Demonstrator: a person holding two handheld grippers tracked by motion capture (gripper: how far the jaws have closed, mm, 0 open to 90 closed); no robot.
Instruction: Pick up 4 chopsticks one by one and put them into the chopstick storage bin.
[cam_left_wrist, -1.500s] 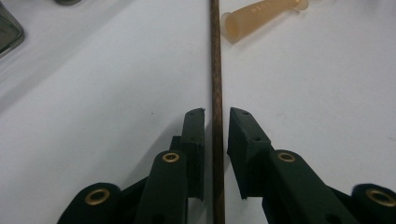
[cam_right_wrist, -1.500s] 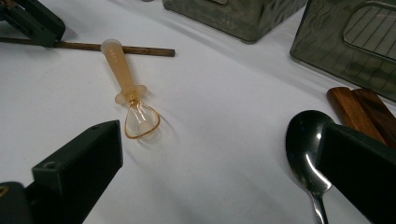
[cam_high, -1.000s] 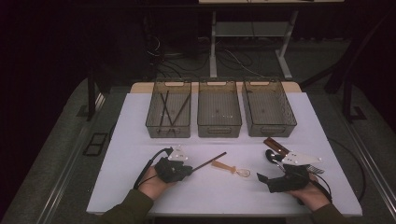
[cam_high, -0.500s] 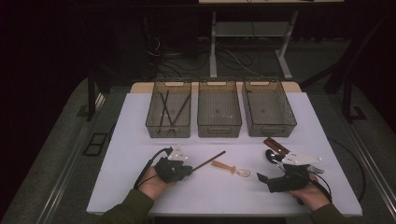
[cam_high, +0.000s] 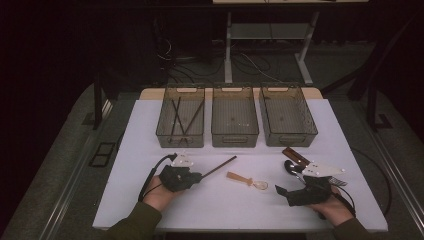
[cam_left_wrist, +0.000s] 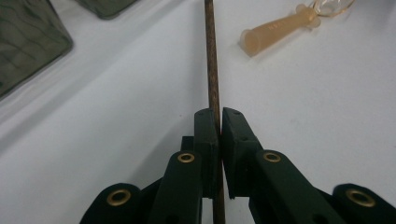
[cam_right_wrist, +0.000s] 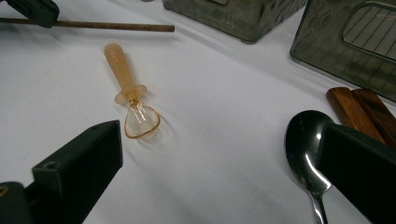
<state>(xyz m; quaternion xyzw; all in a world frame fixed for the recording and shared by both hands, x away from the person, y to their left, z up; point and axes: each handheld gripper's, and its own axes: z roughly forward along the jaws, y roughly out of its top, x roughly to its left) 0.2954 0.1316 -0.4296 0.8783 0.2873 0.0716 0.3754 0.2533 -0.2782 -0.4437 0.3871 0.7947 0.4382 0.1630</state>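
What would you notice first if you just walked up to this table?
Probably the left hand-held gripper, shut on a thin dark chopstick near the table's front left. Next, the three see-through bins lined up at the back. Between the hands lies a small orange-handled spoon.
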